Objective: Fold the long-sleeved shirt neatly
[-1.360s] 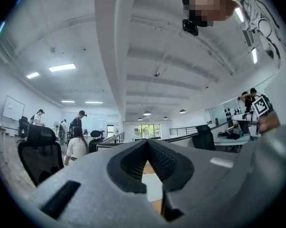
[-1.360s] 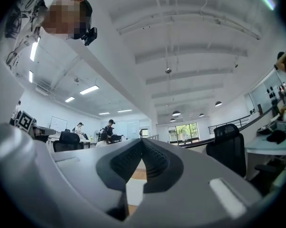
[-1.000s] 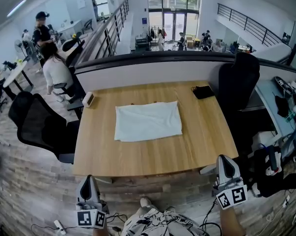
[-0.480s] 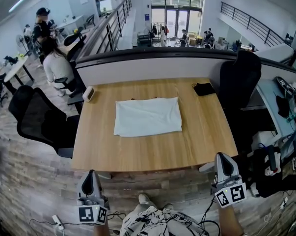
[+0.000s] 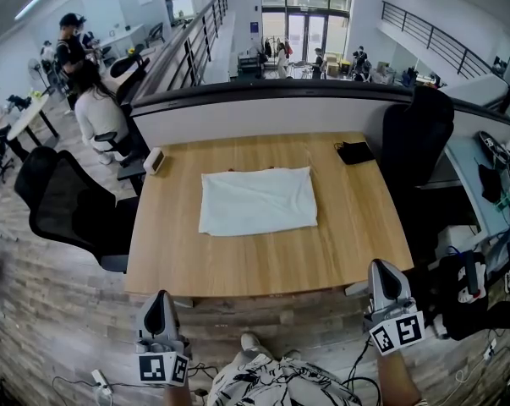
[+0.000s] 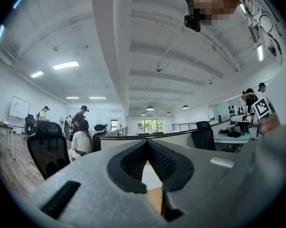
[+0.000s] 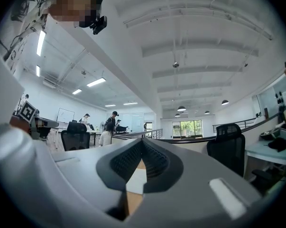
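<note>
- Shirt (image 5: 257,200) lay folded mid-frame on bench (image 5: 356,252), same as a second before.
- Left tongs (image 5: 160,301) and right tongs (image 5: 380,271) stayed together, empty, at frame bottom; fold looked done.

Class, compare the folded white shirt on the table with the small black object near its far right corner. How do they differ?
Colour: the shirt is white, the black object dark.
Size: the shirt covers far more of the table than the black object.
Place: the shirt lies near the middle, the black object by the far right corner.
Both lie flat on the table.
</note>
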Tool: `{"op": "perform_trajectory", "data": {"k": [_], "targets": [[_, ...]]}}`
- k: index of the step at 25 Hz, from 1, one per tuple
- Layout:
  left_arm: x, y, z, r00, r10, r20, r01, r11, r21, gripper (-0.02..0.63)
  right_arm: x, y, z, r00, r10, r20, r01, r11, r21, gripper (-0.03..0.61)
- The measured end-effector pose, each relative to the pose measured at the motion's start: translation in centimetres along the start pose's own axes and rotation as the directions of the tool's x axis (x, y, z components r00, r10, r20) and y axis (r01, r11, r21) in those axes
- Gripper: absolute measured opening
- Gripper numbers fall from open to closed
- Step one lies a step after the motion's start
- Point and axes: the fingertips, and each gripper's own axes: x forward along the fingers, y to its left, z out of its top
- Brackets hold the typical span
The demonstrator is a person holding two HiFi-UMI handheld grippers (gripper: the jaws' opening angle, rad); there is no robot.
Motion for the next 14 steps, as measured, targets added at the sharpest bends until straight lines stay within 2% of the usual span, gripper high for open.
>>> {"op": "perform_trajectory", "data": {"k": [14], "targets": [[1.5, 1.4, -0.3, 1.0, 0.007, -0.012, -0.007, 1.0, 0.013, 0.003, 2.4, 0.8, -0.2, 1.0, 0.021, -0.008, -0.021, 1.0, -0.007, 0.009]]}}
